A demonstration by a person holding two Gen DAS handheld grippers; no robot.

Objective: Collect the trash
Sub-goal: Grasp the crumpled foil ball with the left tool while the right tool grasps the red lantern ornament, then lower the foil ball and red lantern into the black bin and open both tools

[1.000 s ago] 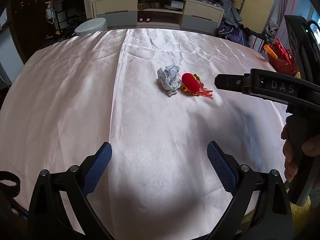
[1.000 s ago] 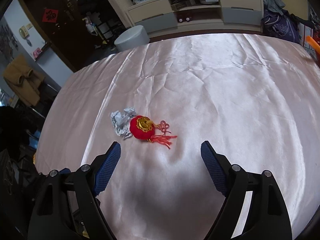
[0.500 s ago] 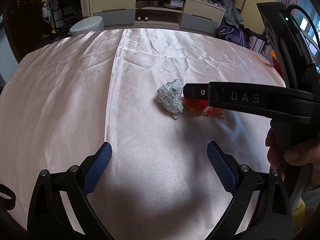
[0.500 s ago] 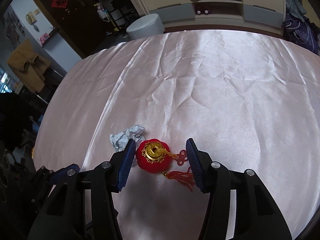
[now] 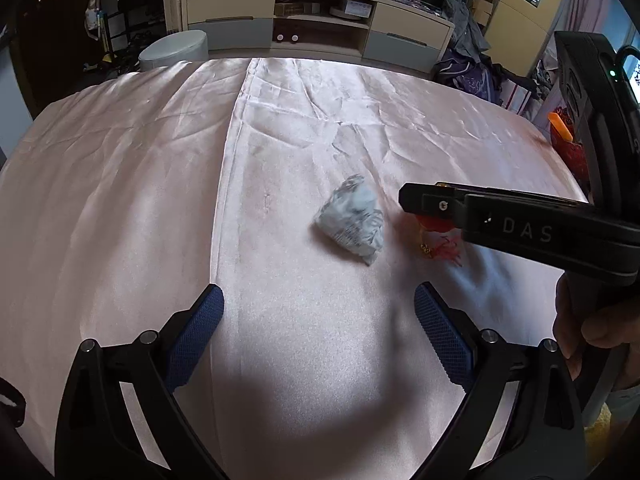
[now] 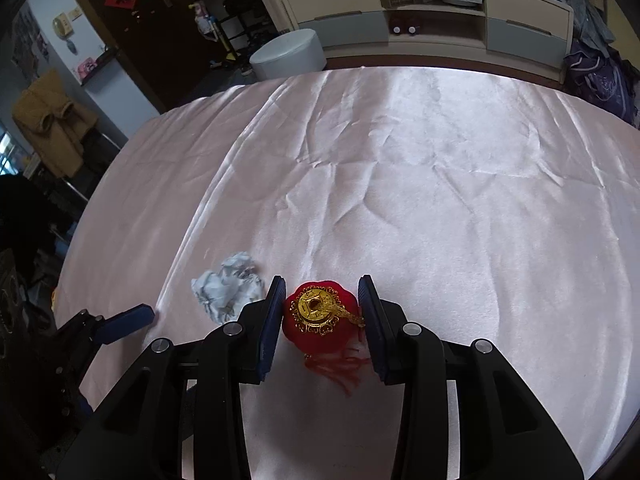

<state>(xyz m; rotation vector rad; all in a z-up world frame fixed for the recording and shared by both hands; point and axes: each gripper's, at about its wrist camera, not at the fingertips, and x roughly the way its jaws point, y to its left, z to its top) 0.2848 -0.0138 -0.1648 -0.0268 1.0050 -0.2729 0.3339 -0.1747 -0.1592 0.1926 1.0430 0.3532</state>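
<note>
A crumpled grey-white paper ball (image 5: 352, 220) lies mid-table on the pink satin cloth (image 5: 120, 200). Just to its right sits a red ornament (image 6: 316, 320) with a gold coin and red tassels. My right gripper (image 6: 321, 280) straddles the ornament and its jaws are closing. The left pad is at the ornament's side, while a thin gap shows at the right pad. In the left wrist view the right gripper (image 5: 416, 200) hides most of the ornament (image 5: 434, 224). My left gripper (image 5: 318, 320) stands open and empty, short of the paper ball (image 6: 226, 288).
A person's hand (image 5: 592, 328) holds the right gripper's handle. Beyond the table's far edge stand a grey round stool (image 5: 174, 50) and a low cabinet (image 5: 316, 20). A red basket (image 5: 566, 140) sits off the right edge.
The right gripper came forward and down over the red ornament, and its jaws narrowed from wide to close around it. The left gripper drew nearer the paper ball, still open.
</note>
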